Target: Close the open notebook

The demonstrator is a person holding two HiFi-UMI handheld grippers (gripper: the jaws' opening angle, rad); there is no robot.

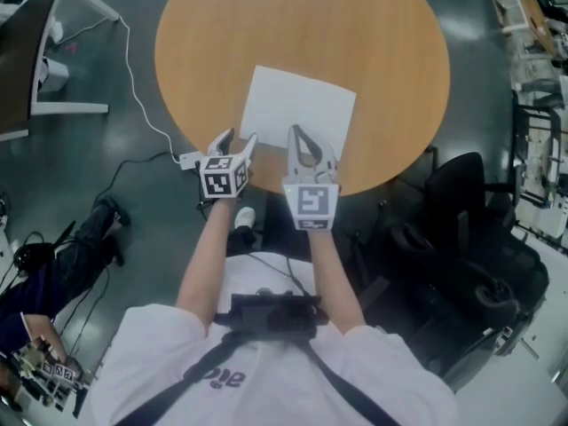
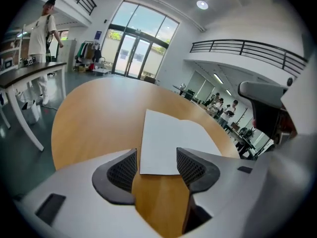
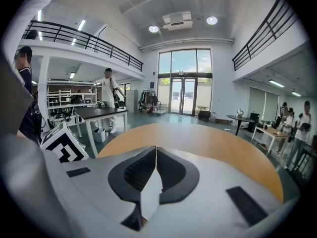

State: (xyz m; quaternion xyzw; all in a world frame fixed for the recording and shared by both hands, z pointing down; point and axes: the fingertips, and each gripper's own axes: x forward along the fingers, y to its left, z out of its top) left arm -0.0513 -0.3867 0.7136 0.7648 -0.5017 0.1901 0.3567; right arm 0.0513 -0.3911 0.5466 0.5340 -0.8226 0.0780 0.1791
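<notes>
Left grey two-jaw gripper: jaws wide apart, gripping nothing. The near edge of the white open paper notebook shows between them with no pad pressing on it, apparently lined up to take the left page and fold it over. Right grey two-jaw gripper: jaws together, empty, poised at the same edge — likely to steady it. The notebook lies flat by the near edge of the round wooden table. Count — two grippers, one notebook, one table.
</notes>
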